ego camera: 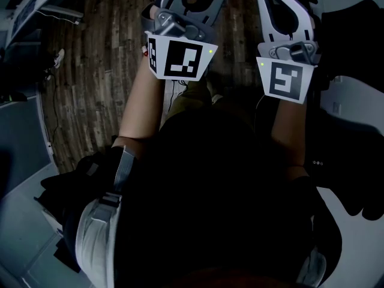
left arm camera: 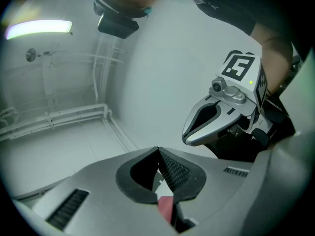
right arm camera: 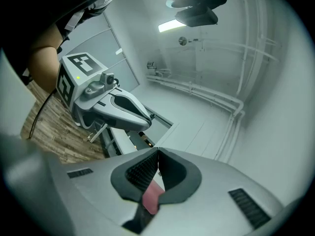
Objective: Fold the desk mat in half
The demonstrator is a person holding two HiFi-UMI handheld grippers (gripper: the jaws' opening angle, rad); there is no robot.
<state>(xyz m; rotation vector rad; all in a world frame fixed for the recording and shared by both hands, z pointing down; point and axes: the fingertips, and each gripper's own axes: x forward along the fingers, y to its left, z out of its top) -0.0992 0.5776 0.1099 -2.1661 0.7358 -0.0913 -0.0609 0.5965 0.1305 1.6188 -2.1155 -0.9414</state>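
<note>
No desk mat shows in any view. In the head view both grippers are held close in front of the person's dark-clothed body, over the wooden floor (ego camera: 96, 71). My left gripper (ego camera: 191, 5) carries its marker cube (ego camera: 180, 56) at upper centre. My right gripper (ego camera: 287, 11) is beside it, to the right. The left gripper view points up at a ceiling; the left gripper (left arm camera: 158, 149) is shut with nothing between its pads, and the right gripper (left arm camera: 221, 114) hangs nearby. The right gripper (right arm camera: 157, 152) is likewise shut and empty, with the left gripper (right arm camera: 110, 102) close by.
A white surface (ego camera: 354, 101) lies at the right edge of the head view, and grey furniture (ego camera: 24, 137) at the left. A ceiling lamp (left arm camera: 39, 28) and wall pipes (right arm camera: 211, 97) show in the gripper views. The person's bare forearms (ego camera: 141, 95) reach forward to the grippers.
</note>
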